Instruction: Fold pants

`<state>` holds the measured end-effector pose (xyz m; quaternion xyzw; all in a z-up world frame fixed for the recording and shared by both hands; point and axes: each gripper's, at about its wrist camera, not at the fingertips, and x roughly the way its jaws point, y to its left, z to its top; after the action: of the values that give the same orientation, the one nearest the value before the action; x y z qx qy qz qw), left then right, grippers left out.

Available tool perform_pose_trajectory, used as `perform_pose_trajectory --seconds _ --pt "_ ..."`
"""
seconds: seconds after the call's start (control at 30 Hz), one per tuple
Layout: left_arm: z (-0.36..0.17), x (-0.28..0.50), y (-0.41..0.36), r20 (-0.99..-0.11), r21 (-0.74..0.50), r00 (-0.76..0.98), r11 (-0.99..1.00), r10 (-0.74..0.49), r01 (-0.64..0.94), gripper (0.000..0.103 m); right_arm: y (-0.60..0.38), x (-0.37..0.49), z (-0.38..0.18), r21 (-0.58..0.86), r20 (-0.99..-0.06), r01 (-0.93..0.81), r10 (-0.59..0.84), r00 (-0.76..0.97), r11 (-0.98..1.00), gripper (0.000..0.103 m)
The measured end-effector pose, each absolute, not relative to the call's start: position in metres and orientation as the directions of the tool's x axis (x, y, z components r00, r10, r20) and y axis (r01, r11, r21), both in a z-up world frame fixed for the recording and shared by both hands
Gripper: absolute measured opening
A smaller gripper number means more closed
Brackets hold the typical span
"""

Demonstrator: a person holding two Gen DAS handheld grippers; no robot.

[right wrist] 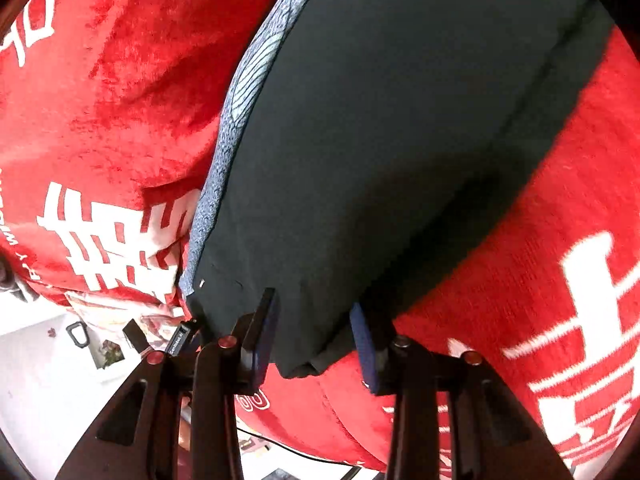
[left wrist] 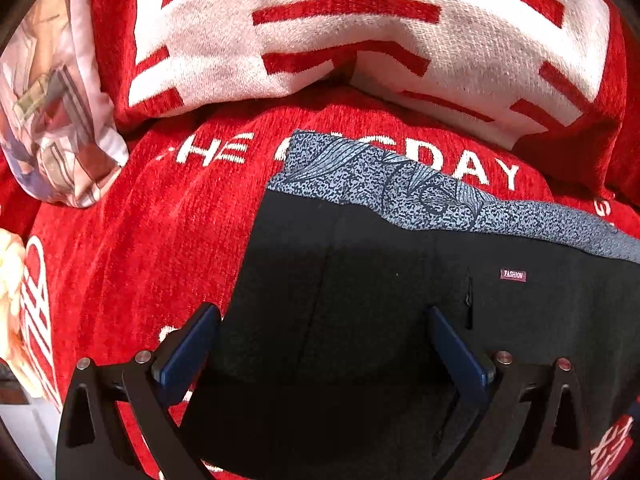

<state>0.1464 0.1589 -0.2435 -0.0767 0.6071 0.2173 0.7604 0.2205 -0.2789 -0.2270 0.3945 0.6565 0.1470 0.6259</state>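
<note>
Black pants (left wrist: 380, 280) with a grey-blue patterned waistband (left wrist: 400, 184) and a small "FASHION" label (left wrist: 513, 275) lie on a red cover with white lettering (left wrist: 140, 260). My left gripper (left wrist: 324, 320) is open above the black cloth, its blue pads (left wrist: 188, 356) wide apart and holding nothing. In the right wrist view the pants (right wrist: 400, 140) stretch away with the waistband (right wrist: 240, 92) along their left edge. My right gripper (right wrist: 314, 312) is open, with a corner of the pants (right wrist: 308, 360) lying between its blue pads (right wrist: 366, 348).
A red and white cushion (left wrist: 360, 32) stands behind the pants. A pale printed pillow (left wrist: 52, 120) lies at the left. In the right wrist view the red cover's edge (right wrist: 300, 412) drops to a white floor with small objects (right wrist: 80, 344).
</note>
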Motion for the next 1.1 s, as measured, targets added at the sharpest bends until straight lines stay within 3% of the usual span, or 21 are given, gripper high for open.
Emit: perform_pose_trajectory --seconds 0.07,0.13,0.2,0.37,0.53,0.6,0.67,0.93,1.07,1.1 --pt "-0.243 0.15 0.156 -0.954 0.16 0.169 0.896 0.249 -0.415 0.103 -0.281 0.224 -0.226 0.676 -0.721 0.325 0.685 0.105 0.661 0.039" --pt "-0.242 0.155 0.152 -0.954 0.161 0.165 0.895 0.249 -0.416 0.103 -0.281 0.233 -0.224 0.667 -0.732 0.315 0.672 0.109 0.675 0.016" --pt "-0.241 0.157 0.151 -0.954 0.164 0.165 0.895 0.251 -0.414 0.103 -0.276 0.241 -0.213 0.65 -0.756 0.252 0.645 0.115 0.717 0.008" --pt "-0.237 0.158 0.144 -0.95 0.186 0.16 0.899 0.267 -0.397 0.103 -0.279 0.215 -0.217 0.572 -0.818 0.23 0.569 0.088 0.787 0.007" --pt "-0.205 0.16 0.121 -0.943 0.222 0.166 0.915 0.29 -0.338 0.103 -0.303 0.203 -0.198 0.572 -0.82 0.183 0.566 0.09 0.8 0.01" --pt "-0.187 0.159 0.1 -0.943 0.19 0.202 0.927 0.263 -0.323 0.103 -0.325 0.205 -0.182 0.564 -0.826 0.167 0.551 0.122 0.808 0.025" --pt "-0.179 0.158 0.078 -0.947 0.164 0.218 0.937 0.237 -0.309 0.103 -0.354 0.211 -0.171 0.549 -0.835 0.197 0.521 0.18 0.812 0.032" --pt "-0.22 0.181 -0.069 -0.98 -0.005 0.199 0.991 0.021 -0.132 0.103 -0.445 0.262 -0.185 0.563 -0.825 0.363 0.478 0.301 0.743 0.032" --pt "-0.254 0.169 -0.11 -0.994 0.009 0.112 0.997 0.018 -0.075 0.103 -0.46 0.278 -0.208 0.555 -0.832 0.432 0.481 0.279 0.71 0.032" --pt "-0.252 0.164 -0.112 -0.989 0.019 0.143 0.997 0.03 -0.078 0.103 -0.466 0.279 -0.209 0.56 -0.828 0.439 0.487 0.277 0.703 0.024"
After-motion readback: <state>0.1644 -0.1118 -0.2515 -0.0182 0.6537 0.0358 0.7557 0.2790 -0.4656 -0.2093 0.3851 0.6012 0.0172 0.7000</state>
